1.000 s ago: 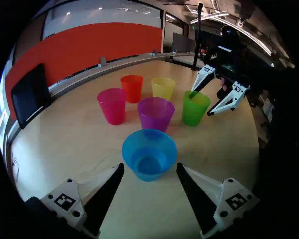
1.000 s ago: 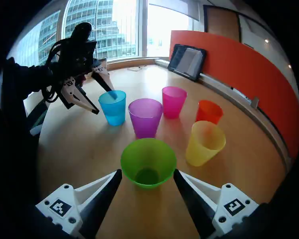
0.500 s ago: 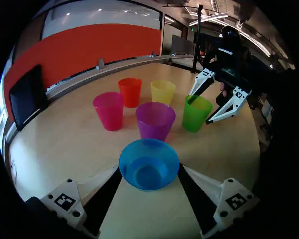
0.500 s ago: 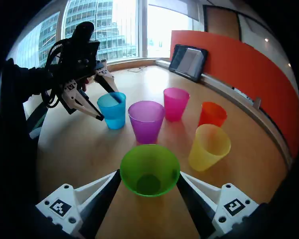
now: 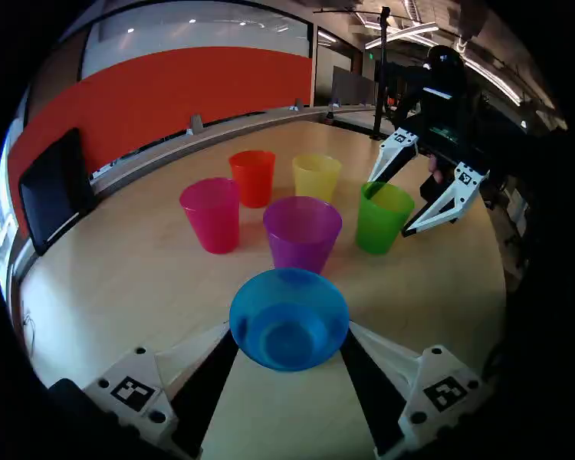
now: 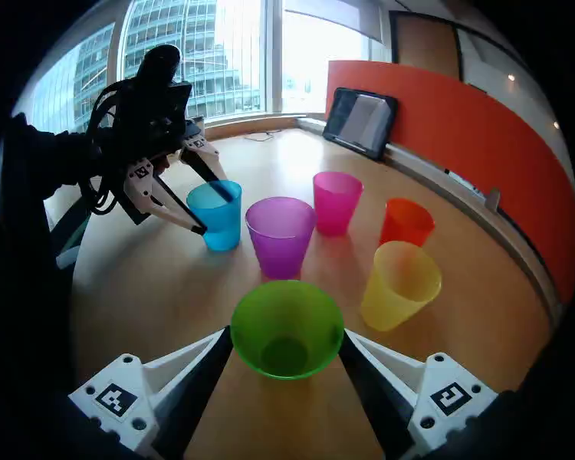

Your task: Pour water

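A blue cup [image 5: 289, 330] stands upright between my left gripper's [image 5: 289, 349] fingers, which press on its two sides; the right gripper view has the same cup [image 6: 215, 215] and gripper [image 6: 211, 207] farther off. A green cup [image 6: 287, 328] sits upright between the fingers of my right gripper [image 6: 286, 337], whose jaws stand wide and flank its rim. In the left gripper view, that green cup [image 5: 381, 217] shows with the right gripper [image 5: 391, 207] around it. I cannot tell whether either cup holds water.
On the wooden table [image 5: 119, 268] stand a purple cup [image 5: 302, 231], a pink cup [image 5: 210, 213], an orange cup [image 5: 251, 177] and a yellow cup [image 5: 316, 176], close together between the two grippers. A dark tablet [image 6: 358, 120] leans near the orange wall.
My left gripper slid forward around the blue cup and its fingers closed onto it. The right gripper moved forward until the green cup sat between its fingers; its width stayed the same.
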